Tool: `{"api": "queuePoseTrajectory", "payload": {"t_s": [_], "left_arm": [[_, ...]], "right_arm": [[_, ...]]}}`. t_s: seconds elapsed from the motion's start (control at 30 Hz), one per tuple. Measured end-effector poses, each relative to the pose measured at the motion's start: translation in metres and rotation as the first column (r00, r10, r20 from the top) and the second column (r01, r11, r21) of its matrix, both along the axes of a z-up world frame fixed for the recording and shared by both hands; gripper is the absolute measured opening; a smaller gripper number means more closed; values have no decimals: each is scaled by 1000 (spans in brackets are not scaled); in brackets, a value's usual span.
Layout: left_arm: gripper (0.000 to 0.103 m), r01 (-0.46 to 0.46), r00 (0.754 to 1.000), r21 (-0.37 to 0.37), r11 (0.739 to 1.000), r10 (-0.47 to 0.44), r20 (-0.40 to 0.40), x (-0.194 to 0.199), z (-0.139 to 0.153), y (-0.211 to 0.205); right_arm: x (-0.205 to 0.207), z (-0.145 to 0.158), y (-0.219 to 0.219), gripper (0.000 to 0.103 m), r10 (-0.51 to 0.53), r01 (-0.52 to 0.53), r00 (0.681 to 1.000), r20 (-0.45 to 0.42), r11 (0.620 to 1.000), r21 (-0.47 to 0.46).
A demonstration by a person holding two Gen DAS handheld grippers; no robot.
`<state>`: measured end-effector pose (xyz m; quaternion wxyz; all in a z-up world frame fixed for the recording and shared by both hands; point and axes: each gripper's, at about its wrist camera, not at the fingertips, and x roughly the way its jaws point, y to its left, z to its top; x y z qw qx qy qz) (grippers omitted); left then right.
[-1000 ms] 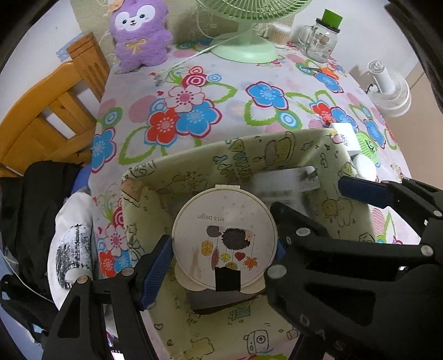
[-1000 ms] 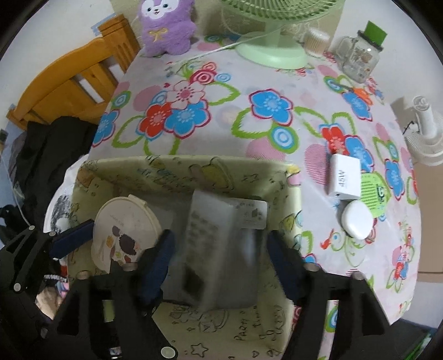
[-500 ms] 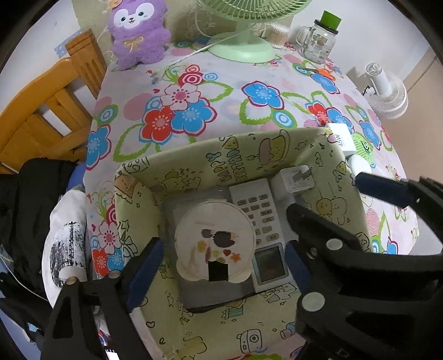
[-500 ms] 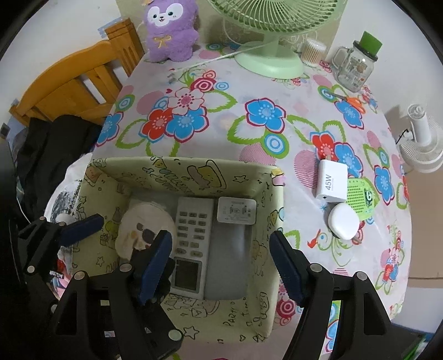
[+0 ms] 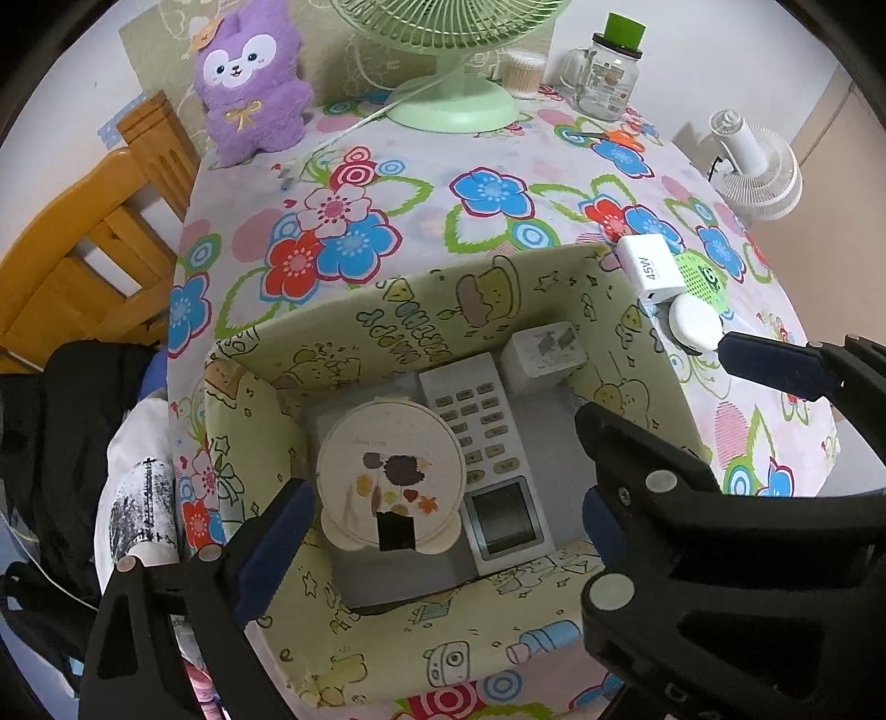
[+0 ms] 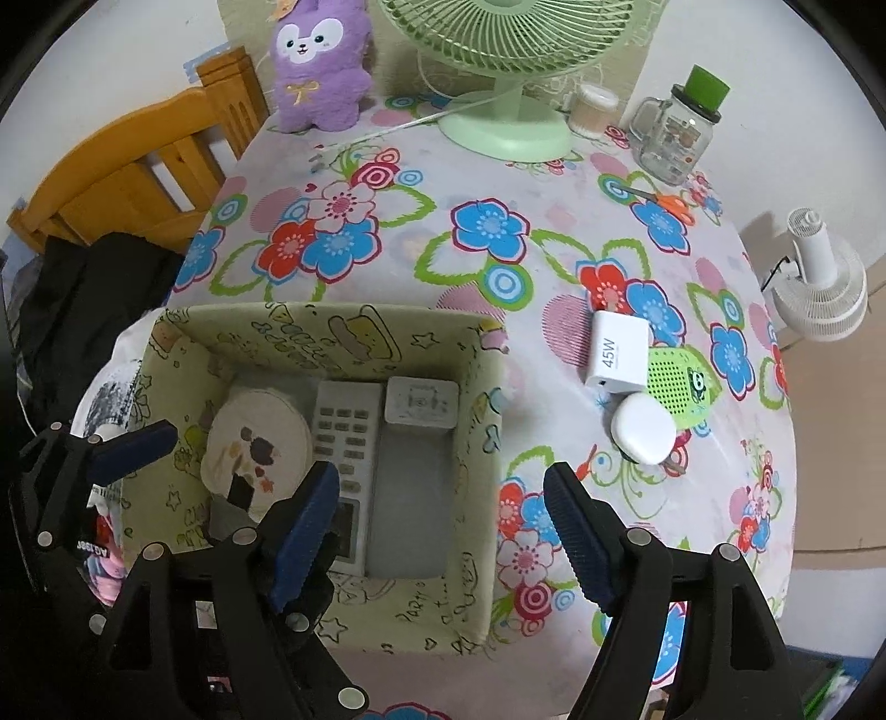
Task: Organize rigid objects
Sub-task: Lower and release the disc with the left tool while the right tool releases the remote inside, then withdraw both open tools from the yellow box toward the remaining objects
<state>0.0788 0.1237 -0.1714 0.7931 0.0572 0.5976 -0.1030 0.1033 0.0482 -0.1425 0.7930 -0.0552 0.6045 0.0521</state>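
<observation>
Inside bin — round case, remote.

The bench wears a flower-printed cloth; a pale plain wall rises behind it; a wooden chair stands at the bench's left edge, dark clothing heaped beside it; a white floor fan stands off the bench's right edge on a tan floor.

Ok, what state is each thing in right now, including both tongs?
Left tongs: opening, empty.
Right tongs: opening, empty.
Storage box: open-topped, upright.
Round case: flat in box.
Remote control: flat in box, keys up.
Plug adapter: in box.
45W charger: on the table, outside box.
</observation>
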Motion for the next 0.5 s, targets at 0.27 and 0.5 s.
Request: {"api": "queuePoseTrajectory", "payload": {"t_s": [0.27, 0.5], "left_arm": [[98, 2, 1000, 13, 1000, -2, 14, -5, 7, -19], [98, -4, 999, 15, 1000, 4, 34, -6, 17, -43]], "right_arm": [[-5, 5, -17, 81, -3, 3, 1000, 4, 1000, 16], [-3, 14, -41, 81, -1, 0, 1000, 18, 1000, 26]]}}
